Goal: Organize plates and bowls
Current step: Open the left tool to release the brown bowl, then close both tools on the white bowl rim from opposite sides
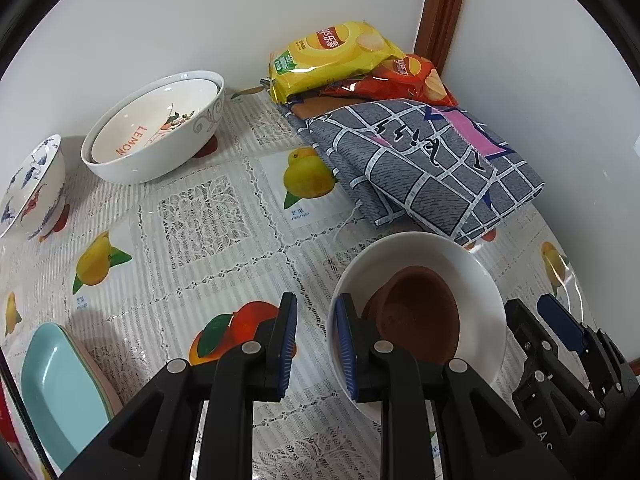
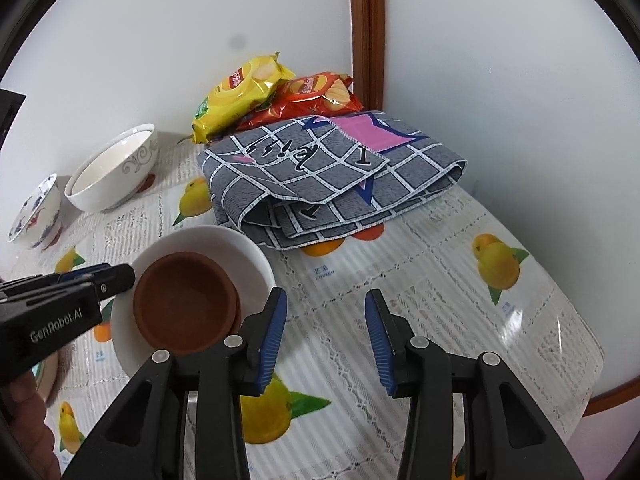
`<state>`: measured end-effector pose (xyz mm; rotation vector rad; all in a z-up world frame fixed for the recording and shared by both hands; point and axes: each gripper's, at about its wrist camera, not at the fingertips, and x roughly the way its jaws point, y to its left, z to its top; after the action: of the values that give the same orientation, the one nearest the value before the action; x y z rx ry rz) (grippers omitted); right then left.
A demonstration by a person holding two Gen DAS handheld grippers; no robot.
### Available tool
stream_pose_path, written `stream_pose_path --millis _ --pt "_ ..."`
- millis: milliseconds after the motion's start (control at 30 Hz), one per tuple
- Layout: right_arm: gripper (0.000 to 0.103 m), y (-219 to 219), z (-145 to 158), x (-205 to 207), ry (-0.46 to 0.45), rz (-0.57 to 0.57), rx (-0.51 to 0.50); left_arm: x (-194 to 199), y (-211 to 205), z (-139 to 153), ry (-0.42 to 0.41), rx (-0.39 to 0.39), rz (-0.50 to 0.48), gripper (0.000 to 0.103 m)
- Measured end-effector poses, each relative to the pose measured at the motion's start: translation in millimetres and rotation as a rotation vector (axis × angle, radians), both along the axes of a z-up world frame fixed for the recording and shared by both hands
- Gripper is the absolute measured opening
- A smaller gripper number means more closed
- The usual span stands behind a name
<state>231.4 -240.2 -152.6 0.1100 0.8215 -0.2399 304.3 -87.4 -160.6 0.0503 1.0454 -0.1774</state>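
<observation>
Left wrist view: left gripper [image 1: 316, 344] spread wide, grasping nothing, its right pad [image 1: 346, 344] just at the near-left rim of the white bowl [image 1: 486, 300]. Brown bowl [image 1: 420, 316] nested inside, tilted. Right gripper [image 1: 560, 328] hanging just right of that bowl. Far left, a big bowl [image 1: 192, 136] with a "LEMON" bowl [image 1: 160, 120] inside; painted bowl [image 1: 32, 184] beside it. Blue dish [image 1: 56, 384] near left, stacked on others. Right wrist view: right gripper [image 2: 326, 336] released too, over bare tablecloth [image 2: 460, 280], right of the white bowl. Folded cloth [image 2: 332, 172] behind, chip bags [image 2: 280, 92] in the far corner.
</observation>
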Motion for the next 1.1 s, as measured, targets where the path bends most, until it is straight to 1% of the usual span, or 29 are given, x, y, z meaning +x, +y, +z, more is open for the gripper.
stream_pose_path --millis 100,200,300,500,600,633,700,833,1100 --pt "0.041 -4 1 -1 -0.007 0.001 0.029 0 1 0 0.003 -0.007 0.0 0.02" --pt "0.041 -7 7 -5 -0.039 0.004 0.07 1 0 -1 0.004 0.0 -0.013 0.02" --pt "0.041 -3 8 -4 -0.046 0.033 0.102 3 0 -5 0.023 -0.011 -0.013 0.02" --pt "0.041 5 -4 9 0.008 0.063 0.094 4 -1 -9 0.036 -0.014 -0.016 0.02" --pt "0.037 6 -13 15 0.043 0.066 0.089 3 -1 -10 0.039 -0.012 -0.015 0.02" --pt "0.034 6 -16 17 0.057 0.064 0.084 4 -1 -11 0.046 -0.016 -0.017 0.02" --pt "0.032 6 -21 22 0.079 0.075 0.087 6 0 -14 0.06 -0.024 -0.018 0.02" --pt "0.032 7 -24 26 0.096 0.075 0.082 7 1 -16 0.065 -0.046 -0.019 0.018" --pt "0.033 7 -32 35 0.141 0.076 0.067 6 -2 -19 0.042 -0.035 -0.021 0.016"
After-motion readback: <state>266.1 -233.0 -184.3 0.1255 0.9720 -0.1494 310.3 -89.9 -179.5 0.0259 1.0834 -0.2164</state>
